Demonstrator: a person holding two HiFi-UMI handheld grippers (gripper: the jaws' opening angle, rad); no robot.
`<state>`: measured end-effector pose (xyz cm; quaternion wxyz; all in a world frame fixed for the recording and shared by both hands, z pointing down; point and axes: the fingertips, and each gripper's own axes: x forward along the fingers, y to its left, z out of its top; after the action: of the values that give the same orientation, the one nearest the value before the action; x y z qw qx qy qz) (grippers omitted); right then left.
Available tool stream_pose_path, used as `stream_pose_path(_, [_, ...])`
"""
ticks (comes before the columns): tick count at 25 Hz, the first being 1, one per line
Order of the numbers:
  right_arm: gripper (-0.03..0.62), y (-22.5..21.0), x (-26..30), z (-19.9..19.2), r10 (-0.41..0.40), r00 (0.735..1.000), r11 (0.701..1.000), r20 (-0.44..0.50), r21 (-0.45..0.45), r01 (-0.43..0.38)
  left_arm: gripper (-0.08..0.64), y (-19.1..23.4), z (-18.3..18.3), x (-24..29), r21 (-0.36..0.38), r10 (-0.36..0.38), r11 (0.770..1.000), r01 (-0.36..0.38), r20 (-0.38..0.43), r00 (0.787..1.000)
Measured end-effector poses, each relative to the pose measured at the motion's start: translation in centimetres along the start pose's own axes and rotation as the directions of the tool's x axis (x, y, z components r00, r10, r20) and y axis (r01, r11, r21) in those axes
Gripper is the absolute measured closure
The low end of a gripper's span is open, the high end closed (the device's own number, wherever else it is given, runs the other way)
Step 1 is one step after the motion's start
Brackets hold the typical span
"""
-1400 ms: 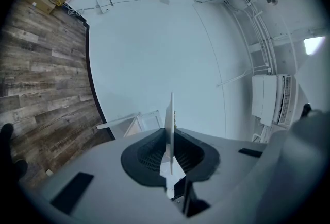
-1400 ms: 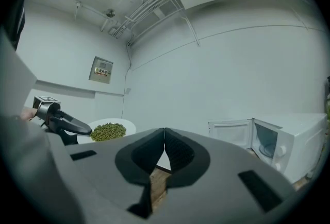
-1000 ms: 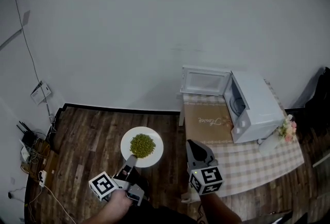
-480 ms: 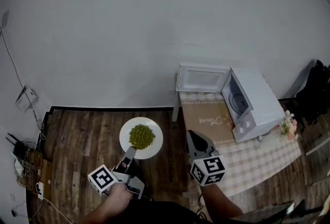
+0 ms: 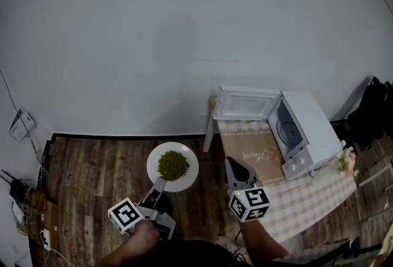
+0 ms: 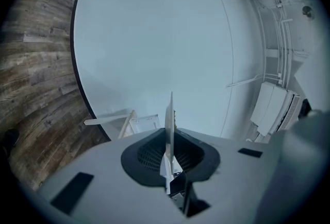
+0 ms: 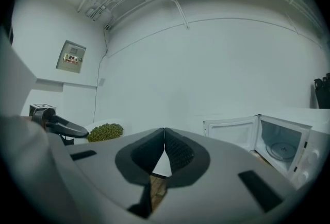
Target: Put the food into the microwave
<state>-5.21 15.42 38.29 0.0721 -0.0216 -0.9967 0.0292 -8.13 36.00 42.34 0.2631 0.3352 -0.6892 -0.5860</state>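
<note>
— Where is the food found?
— The green food (image 5: 173, 164) is heaped in the middle of a white plate (image 5: 184, 181). The plate is held level in the air above the wooden floor (image 5: 92, 161), to the left of the table in the head view.

— How is the plate gripped?
— It is pinched at its near rim by the left gripper (image 5: 161, 181). In the left gripper view the plate is seen edge-on between the dark pads. They are pressed on it from both sides, with only the rim's thickness left between them.

— And the other tool?
— The right gripper (image 5: 234, 164) is carried beside the plate but apart from it, near the table's left edge. Its jaws are closed tip to tip, and nothing is caught between them.

— Where is the microwave placed?
— The white microwave (image 5: 305, 131) is set at the far end of a table (image 5: 307, 198) that is covered with a checked cloth. Its door (image 5: 245, 104) is swung wide open to the left. The round turntable inside is shown in the right gripper view. The plate is kept well apart from the opening.

— What else is seen?
— A small bunch of flowers (image 5: 346, 161) is stood just beside the microwave. Cables (image 5: 24, 210) are piled at the left edge of the floor, and the scene is backed by a plain white wall (image 5: 184, 32).
</note>
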Motion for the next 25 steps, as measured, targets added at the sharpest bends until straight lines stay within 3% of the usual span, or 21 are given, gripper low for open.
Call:
stream_pose_path(14, [0.583, -3.5, 4.1, 1.1, -0.131, 0.991, 0.991, 0.015, 0.016, 0.13, 0.523, 0.4, 2.7, 6.8, -0.024, -0.021, 1.0, 0.018, -0.132, 0.991])
stream_pose_path(20, [0.583, -7.5, 5.6, 0.8, -0.163, 0.986, 0.986, 0.017, 0.042, 0.162, 0.523, 1.0, 1.5, 12.0, -0.027, -0.006, 1.0, 0.0, -0.204, 0.979])
stream_pose_path(25, [0.583, -11.8, 5.0, 0.6, -0.233, 0.972, 0.971, 0.019, 0.057, 0.232, 0.523, 1.1, -1.1, 16.9, -0.006, 0.001, 1.0, -0.003, -0.301, 0.953])
